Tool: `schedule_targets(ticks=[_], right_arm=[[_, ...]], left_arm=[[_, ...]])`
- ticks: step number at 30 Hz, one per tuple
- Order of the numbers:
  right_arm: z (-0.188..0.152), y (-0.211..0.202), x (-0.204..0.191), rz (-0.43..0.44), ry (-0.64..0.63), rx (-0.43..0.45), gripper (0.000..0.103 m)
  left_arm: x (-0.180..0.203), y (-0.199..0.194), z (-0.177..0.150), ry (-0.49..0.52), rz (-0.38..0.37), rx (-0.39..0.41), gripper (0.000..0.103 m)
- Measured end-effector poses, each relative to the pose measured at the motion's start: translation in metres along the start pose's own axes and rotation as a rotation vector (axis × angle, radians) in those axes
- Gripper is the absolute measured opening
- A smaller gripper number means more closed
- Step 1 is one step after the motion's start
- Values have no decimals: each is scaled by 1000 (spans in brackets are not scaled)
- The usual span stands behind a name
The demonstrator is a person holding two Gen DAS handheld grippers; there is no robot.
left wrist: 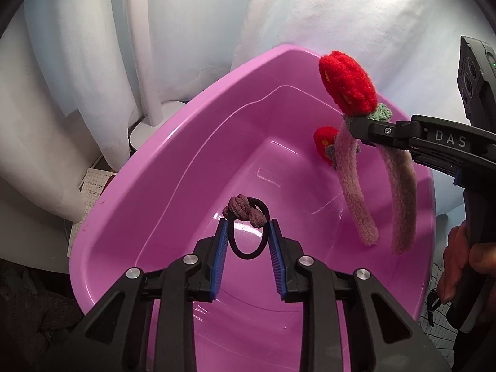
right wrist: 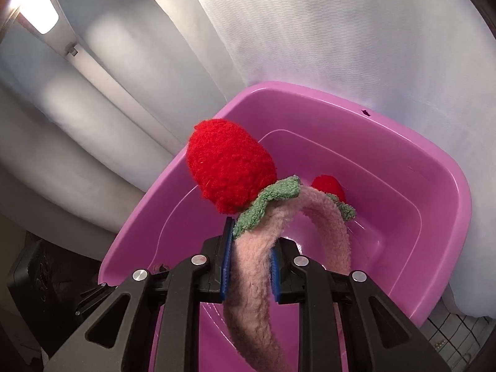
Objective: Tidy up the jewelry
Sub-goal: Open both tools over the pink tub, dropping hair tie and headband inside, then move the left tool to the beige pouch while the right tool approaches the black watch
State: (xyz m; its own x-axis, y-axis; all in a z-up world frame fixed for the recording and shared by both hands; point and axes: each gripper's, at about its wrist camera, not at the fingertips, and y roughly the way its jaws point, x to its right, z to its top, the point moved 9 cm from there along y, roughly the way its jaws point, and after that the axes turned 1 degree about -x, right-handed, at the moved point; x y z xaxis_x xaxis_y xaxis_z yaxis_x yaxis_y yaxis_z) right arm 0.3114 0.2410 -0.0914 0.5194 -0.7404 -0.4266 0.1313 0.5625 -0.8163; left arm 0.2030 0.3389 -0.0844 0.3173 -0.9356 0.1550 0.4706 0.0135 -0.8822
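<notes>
My left gripper [left wrist: 246, 228] sat low centre in the left wrist view, jaws pinching a black hair tie [left wrist: 247, 232] with a mauve knotted fabric bit at its top, held over the pink plastic basin [left wrist: 173, 186]. The tie's loop hung between the blue pads [left wrist: 220, 248]. My right gripper [right wrist: 251, 241] had its jaws clamped on a fuzzy pink headband [right wrist: 248, 282] near its green leaf trim, just under the big red plush strawberry [right wrist: 229, 167]. In the left wrist view that headband [left wrist: 350, 183] hung at right of frame, both ends dangling down into the basin, with a second smaller strawberry [left wrist: 324, 144] behind it. White draped cloth [left wrist: 93, 62] filled the upper frame behind the basin [right wrist: 434, 192].
</notes>
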Motion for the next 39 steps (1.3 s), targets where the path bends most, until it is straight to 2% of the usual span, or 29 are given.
schedule_targets(ticks=[3, 5, 7, 8, 9, 11, 16, 19, 23, 31, 35, 39], right_arm=[[-1, 8, 6, -29, 9, -27, 20], [0, 13, 8, -44, 11, -45, 27], [5, 19, 5, -49, 13, -55, 51], [5, 19, 5, -49, 15, -54, 55], [6, 18, 6, -52, 18, -54, 59], [2, 15, 11, -60, 29, -57, 59], [2, 8, 15, -75, 50, -49, 65], [13, 0, 14, -88, 49, -30, 69], [18, -6, 6, -98, 22, -15, 69], [0, -18, -2, -81, 29, -12, 69], [6, -18, 1, -64, 39, 5, 69], [-3, -26, -6, -70, 30, 26, 69]], left_arm=[[-1, 2, -2, 4, 15, -4, 46], [-3, 1, -1, 6, 28, 5, 63], [-2, -1, 0, 11, 39, 14, 70], [-2, -2, 0, 15, 44, 18, 77], [-2, -2, 0, 18, 47, 21, 79], [-2, -3, 0, 21, 54, 21, 84], [-4, -2, -4, 24, 59, 17, 85], [-4, -4, -6, 28, 57, 21, 85], [-3, -5, -6, 30, 60, 27, 85], [-5, -13, -8, 39, 71, 52, 87], [-4, -19, -11, 49, 73, 68, 88], [-1, -25, -18, 57, 68, 72, 88]])
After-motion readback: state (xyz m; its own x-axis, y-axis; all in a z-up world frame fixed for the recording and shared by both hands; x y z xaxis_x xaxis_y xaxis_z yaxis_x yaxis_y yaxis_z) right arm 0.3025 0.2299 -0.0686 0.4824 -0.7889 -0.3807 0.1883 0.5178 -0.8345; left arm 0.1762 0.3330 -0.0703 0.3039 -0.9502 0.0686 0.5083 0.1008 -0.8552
